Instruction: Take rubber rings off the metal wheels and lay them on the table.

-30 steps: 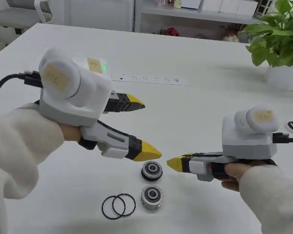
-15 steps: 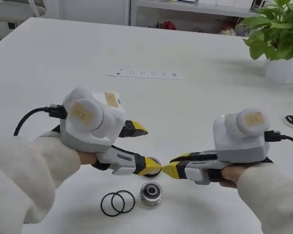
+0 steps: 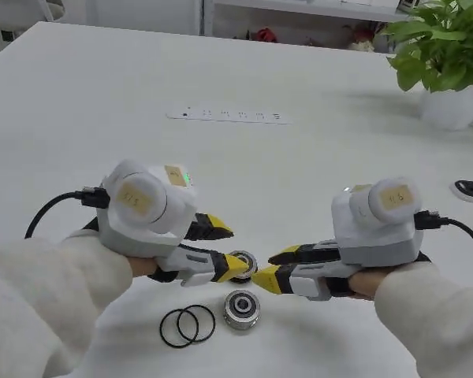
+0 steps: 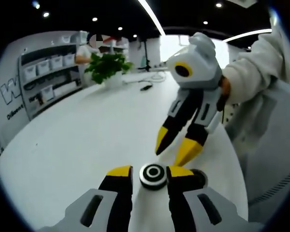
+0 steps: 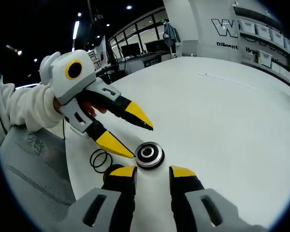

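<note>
1. Well, the person holds both tools low over the white bench [image 3: 102, 102], tips pointing in at each other from either side.
2. Between those tips one metal wheel [image 3: 243, 262] lies flat on the bench. In the right gripper view it has a dark outer band.
3. The left tongs [image 3: 232, 249] stand wide apart. The nearer yellow tip is just beside the wheel, possibly touching it, and the farther tip is well off it.
4. The right tongs [image 3: 270, 266] are also parted and hold nothing. Their tips sit just beside the wheel on its other side.
5. A second metal wheel [image 3: 242, 309] lies flat nearer the person, just beside the first.
6. Two black rubber rings [image 3: 188, 324] lie overlapping on the bench, just left of that second wheel.
7. Farther back a white power strip [image 3: 227, 115] lies flat, and a potted plant [image 3: 441, 47] stands at the far right corner.
</note>
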